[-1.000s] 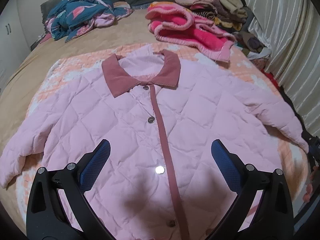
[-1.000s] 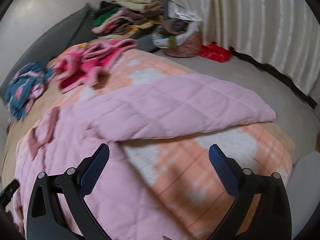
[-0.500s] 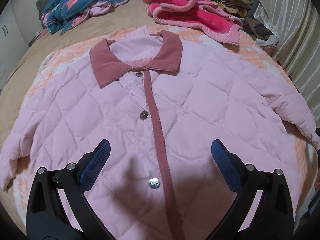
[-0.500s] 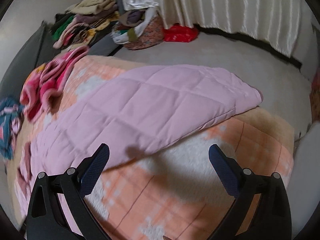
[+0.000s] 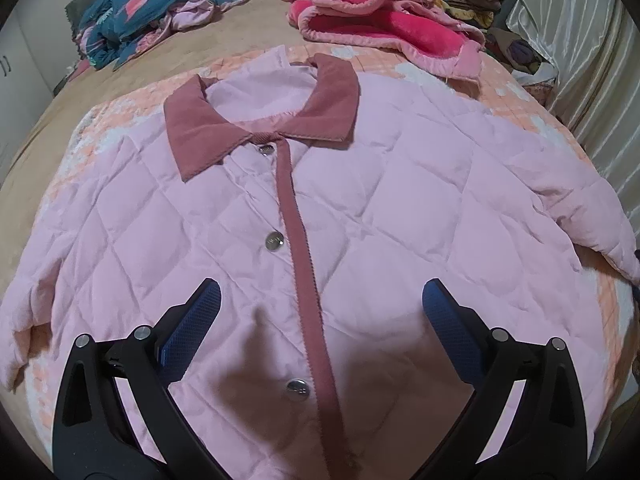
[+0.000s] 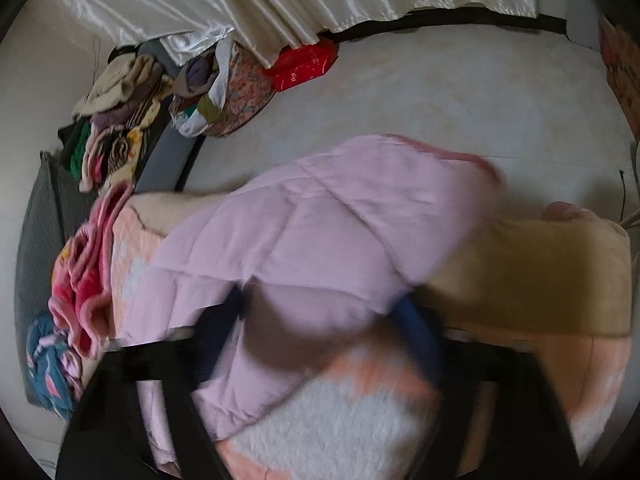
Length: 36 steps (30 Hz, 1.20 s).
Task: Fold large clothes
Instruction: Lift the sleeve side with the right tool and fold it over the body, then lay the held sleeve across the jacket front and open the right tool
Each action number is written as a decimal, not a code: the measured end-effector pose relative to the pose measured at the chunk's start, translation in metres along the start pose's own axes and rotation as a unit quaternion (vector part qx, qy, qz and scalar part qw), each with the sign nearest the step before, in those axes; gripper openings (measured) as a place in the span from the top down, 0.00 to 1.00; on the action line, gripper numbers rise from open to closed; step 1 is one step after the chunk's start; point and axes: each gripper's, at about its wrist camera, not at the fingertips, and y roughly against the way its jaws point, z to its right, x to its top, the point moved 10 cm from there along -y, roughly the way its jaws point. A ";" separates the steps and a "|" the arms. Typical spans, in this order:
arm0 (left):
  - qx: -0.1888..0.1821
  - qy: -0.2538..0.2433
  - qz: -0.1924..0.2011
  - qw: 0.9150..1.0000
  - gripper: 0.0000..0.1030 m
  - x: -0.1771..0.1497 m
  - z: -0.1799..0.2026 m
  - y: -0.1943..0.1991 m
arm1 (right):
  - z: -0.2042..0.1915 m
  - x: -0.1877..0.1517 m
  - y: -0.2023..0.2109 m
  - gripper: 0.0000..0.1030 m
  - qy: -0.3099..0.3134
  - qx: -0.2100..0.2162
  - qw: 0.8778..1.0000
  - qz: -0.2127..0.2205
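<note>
L wrist: 1 pink quilted jacket (image 5: 360, 220) spread flat, front up, on peach/white blanket (image 5: 532, 120) over bed. 1 dusty-rose collar (image 5: 260, 120), 1 placket strip, 3 snap buttons (image 5: 274, 241) visible. L gripper (image 5: 320, 312) over lower front, fingers wide apart, holding nothing. Behind: 1 blue floral bundle (image 5: 140, 20), 1 hot-pink fleece (image 5: 380, 24).

R wrist: heavy blur. R gripper (image 6: 320, 320) at 1 jacket sleeve (image 6: 320, 232) near bed edge; fingers spread either side, grip cannot tell. 1 clothes pile (image 6: 116, 120), 1 red bag (image 6: 304, 64), curtain (image 6: 240, 0).
</note>
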 end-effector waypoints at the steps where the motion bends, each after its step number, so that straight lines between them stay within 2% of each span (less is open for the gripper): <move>1: 0.000 -0.001 0.002 1.000 0.08 0.001 -0.001 0.002 | 0.000 0.003 -0.005 0.59 -0.010 0.024 1.000 -0.008; 2: 0.001 -0.002 0.004 1.000 0.08 0.002 -0.003 0.004 | -0.001 0.004 -0.005 0.66 -0.010 0.034 0.999 -0.010; 5: 0.002 0.000 0.007 1.000 0.08 0.006 -0.009 0.010 | -0.019 0.010 0.006 0.79 0.045 0.032 0.998 0.012; 12: 0.005 0.013 0.020 1.000 0.08 0.021 -0.025 0.034 | -0.095 0.026 0.067 0.82 0.155 0.075 0.982 0.080; 16: 0.002 0.029 0.030 0.999 0.08 0.031 -0.038 0.051 | -0.146 0.025 0.106 0.82 0.216 0.112 0.964 0.108; 23: 0.004 0.054 0.055 0.997 0.08 0.048 -0.064 0.082 | -0.223 -0.001 0.166 0.83 0.311 0.154 0.928 0.139; 30: -0.018 0.062 0.063 0.996 0.08 0.055 -0.085 0.105 | -0.298 -0.043 0.209 0.83 0.384 0.186 0.891 0.157; 36: -0.022 0.077 0.068 0.994 0.08 0.055 -0.108 0.117 | -0.340 -0.089 0.230 0.83 0.427 0.219 0.864 0.152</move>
